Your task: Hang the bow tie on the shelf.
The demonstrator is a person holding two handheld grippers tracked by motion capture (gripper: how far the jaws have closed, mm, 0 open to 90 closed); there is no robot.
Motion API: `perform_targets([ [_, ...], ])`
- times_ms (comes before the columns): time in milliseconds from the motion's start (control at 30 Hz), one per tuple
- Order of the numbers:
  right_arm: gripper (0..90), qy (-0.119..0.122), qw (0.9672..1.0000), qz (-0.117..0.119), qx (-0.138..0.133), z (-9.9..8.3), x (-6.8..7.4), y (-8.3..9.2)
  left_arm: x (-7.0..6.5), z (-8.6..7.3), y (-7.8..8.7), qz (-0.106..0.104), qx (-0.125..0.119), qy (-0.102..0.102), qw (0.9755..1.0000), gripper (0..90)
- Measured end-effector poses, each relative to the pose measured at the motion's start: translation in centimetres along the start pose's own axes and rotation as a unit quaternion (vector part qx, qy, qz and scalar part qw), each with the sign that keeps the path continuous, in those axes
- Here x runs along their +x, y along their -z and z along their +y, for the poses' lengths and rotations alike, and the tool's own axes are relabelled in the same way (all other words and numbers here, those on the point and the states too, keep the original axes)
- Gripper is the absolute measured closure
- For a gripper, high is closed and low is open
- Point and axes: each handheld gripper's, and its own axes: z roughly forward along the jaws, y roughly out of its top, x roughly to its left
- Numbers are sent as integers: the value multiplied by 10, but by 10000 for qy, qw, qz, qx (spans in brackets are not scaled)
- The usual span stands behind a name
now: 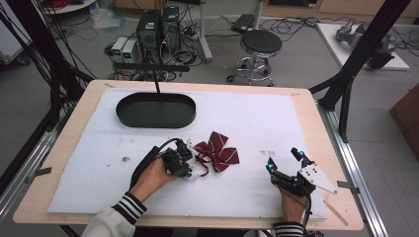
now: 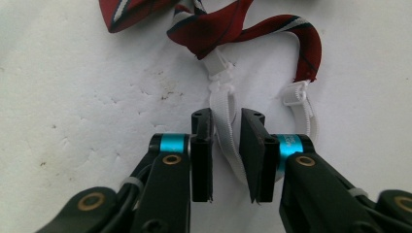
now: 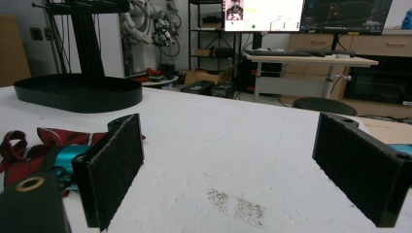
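One bow tie (image 1: 217, 152), dark red with pale stripes, is lying on the white mat (image 1: 247, 118) on the tabletop (image 1: 306, 106), just in front of the black oval tray (image 1: 155, 109), and I am working its white elastic strap (image 2: 224, 127). The left gripper (image 2: 226, 145) is straddling that strap just short of the bow, jaws a narrow gap apart with the band running between them, not yet pinched as far as I can judge. To do this well I am aiming to close squarely on the flat of the band, below its plastic clip (image 2: 296, 93), so it doesn't twist or slip out sideways. My left hand (image 1: 155, 174) is angling that gripper toward the bow, low against the mat. To the right of the bow, well apart, the right gripper (image 1: 285, 160) is waiting with jaws spread wide, holding nothing, pointing away from me.
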Motion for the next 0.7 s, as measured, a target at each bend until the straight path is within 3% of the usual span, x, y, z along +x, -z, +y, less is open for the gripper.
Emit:
perform_targets([
  [267,103,50,10000,-9,-10,0,0,0,-3,2,0,64,58,-87,9999,865],
  [700,103,22,10000,-10,-12,0,0,0,-3,1,5,95,-87,-93,9999,874],
])
